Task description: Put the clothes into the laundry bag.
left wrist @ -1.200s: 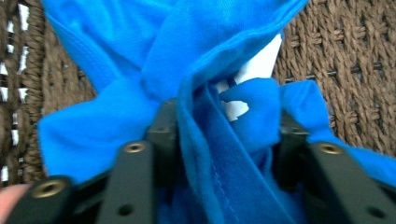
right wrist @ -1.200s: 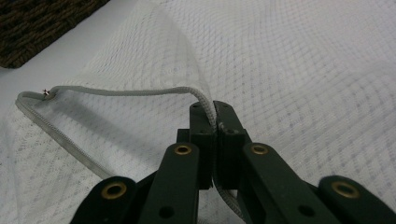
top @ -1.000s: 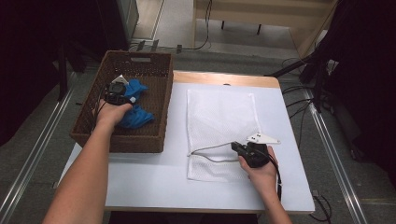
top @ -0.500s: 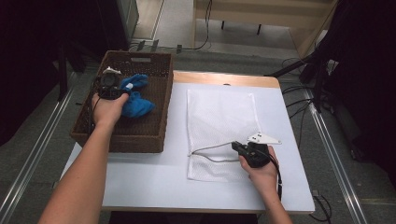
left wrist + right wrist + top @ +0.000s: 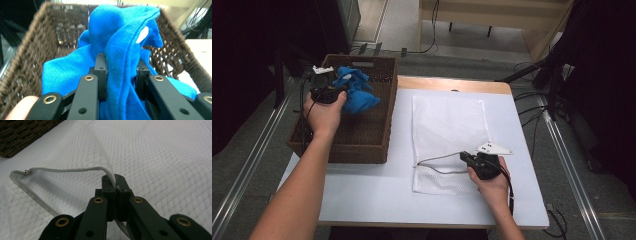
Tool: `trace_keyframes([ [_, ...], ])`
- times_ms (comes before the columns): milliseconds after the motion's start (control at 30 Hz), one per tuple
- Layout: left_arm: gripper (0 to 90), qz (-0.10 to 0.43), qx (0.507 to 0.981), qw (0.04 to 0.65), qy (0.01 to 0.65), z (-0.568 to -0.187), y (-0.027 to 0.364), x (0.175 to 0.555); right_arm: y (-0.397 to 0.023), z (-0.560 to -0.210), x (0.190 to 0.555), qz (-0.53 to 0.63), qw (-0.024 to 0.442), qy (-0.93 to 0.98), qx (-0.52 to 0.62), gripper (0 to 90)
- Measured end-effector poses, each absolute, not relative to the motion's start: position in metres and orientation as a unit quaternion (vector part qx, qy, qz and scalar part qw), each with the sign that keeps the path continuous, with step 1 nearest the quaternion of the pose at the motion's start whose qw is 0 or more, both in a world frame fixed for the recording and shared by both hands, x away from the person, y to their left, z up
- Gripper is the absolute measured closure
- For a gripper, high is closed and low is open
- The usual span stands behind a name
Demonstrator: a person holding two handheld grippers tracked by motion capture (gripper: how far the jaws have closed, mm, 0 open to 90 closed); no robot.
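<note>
A blue cloth [image 5: 357,92] hangs bunched over the brown wicker basket [image 5: 362,145] at the table's left. My left gripper [image 5: 332,92] is shut on it. In the left gripper view a thick fold of the cloth [image 5: 120,37] is pinched between the black jaws of the left gripper [image 5: 121,67]. A white mesh bag [image 5: 447,125] lies flat on the table's middle. My right gripper [image 5: 468,158] is shut on the bag's corded rim [image 5: 67,170] at its near end and holds that edge lifted; the right gripper [image 5: 115,185] shows the cord clamped between its pads.
The white table [image 5: 377,190] has bare surface in front of the basket and bag. A wooden strip runs along its far edge [image 5: 452,85]. Cables [image 5: 532,95] trail on the floor at the right, and the basket wall [image 5: 32,50] rings the cloth.
My left hand has risen and moved toward the basket's far end, lifting the blue cloth off the basket floor. The right hand and the bag have stayed put.
</note>
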State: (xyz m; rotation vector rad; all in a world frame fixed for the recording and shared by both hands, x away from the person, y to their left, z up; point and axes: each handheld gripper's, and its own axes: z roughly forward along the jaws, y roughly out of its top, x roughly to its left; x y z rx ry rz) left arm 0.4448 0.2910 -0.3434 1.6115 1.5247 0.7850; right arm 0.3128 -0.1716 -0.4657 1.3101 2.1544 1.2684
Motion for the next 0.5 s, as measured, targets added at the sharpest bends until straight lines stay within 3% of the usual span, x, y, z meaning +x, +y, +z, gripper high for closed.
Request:
trace_keyframes([
  [200,72.3,0.302,0.596,0.442,0.599,-0.328,0.286,0.438,-0.172,-0.466,0.313,0.444,0.161,0.753,0.458,89.6],
  [500,72.0,0.320,0.612,0.455,0.562,-0.308,0.265,0.432,-0.172,-0.466,0.313,0.442,0.165,0.753,0.459,89.6],
])
